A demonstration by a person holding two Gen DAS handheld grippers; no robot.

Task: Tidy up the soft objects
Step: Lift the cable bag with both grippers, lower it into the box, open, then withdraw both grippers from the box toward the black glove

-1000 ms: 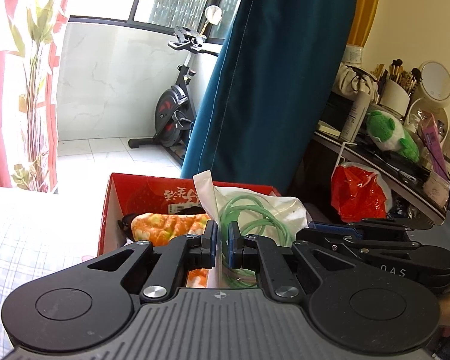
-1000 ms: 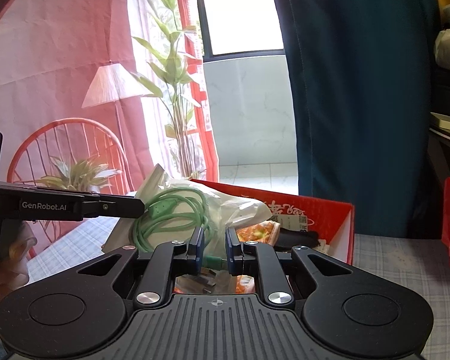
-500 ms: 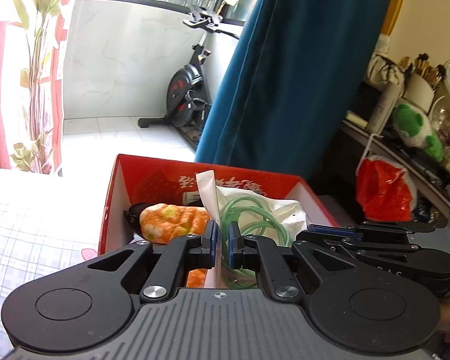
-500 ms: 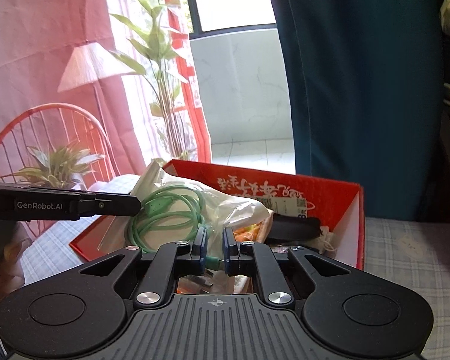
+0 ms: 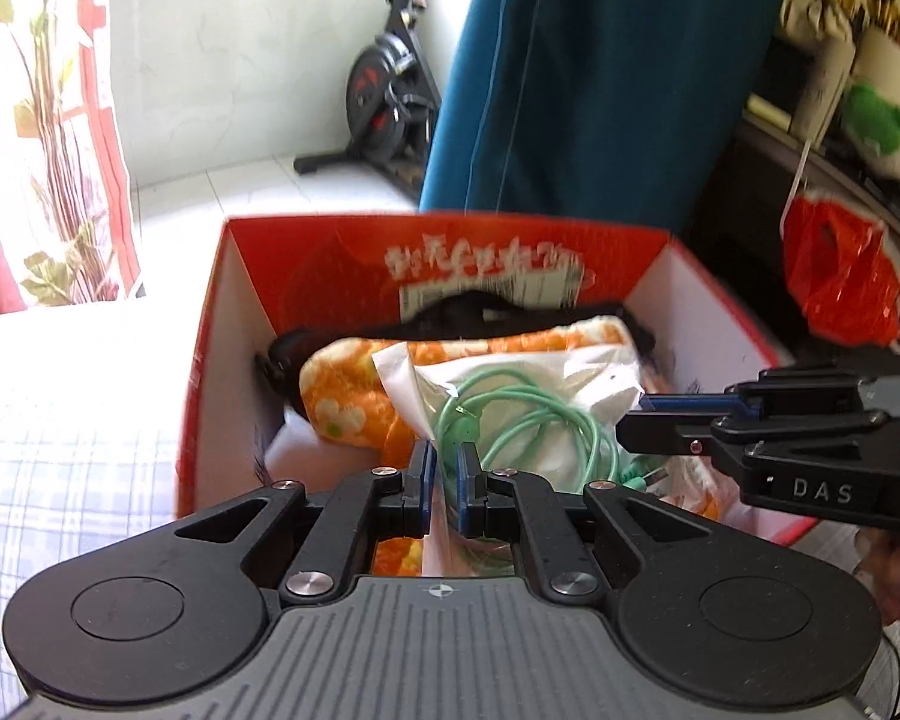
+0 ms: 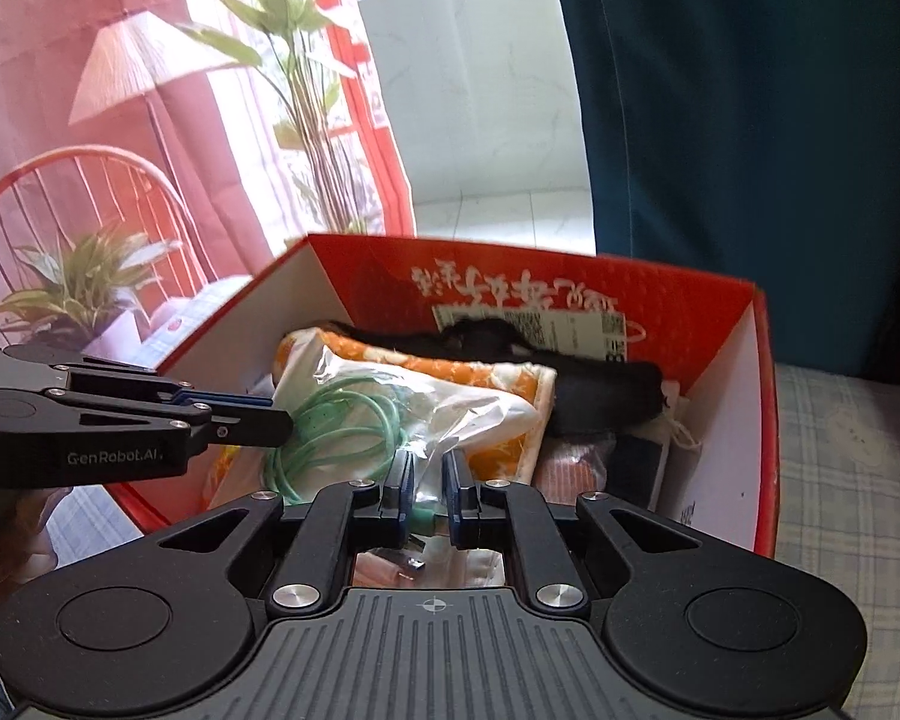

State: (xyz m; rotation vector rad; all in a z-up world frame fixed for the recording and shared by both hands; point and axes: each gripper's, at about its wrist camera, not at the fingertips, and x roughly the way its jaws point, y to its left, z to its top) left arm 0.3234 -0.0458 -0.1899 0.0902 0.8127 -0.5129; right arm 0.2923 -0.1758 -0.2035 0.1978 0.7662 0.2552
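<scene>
A: Between the left gripper point(image 5: 446, 468) and right gripper point(image 6: 425, 480), each pinching it, the plastic bag point(image 5: 510, 384) of green cable has come down into the red box point(image 6: 756, 408).

B: Onto the orange cloth point(image 5: 342, 384); release looks next.

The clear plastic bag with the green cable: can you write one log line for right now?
left gripper: shut on clear plastic bag with green cable | right gripper: shut on same bag | bag: over open red cardboard box, atop orange floral cloth

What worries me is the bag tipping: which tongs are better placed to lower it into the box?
Probably the left tongs: they grip the bag by the cable coil, its bulk, above the box. The right tongs pinch only a thin edge.
</scene>
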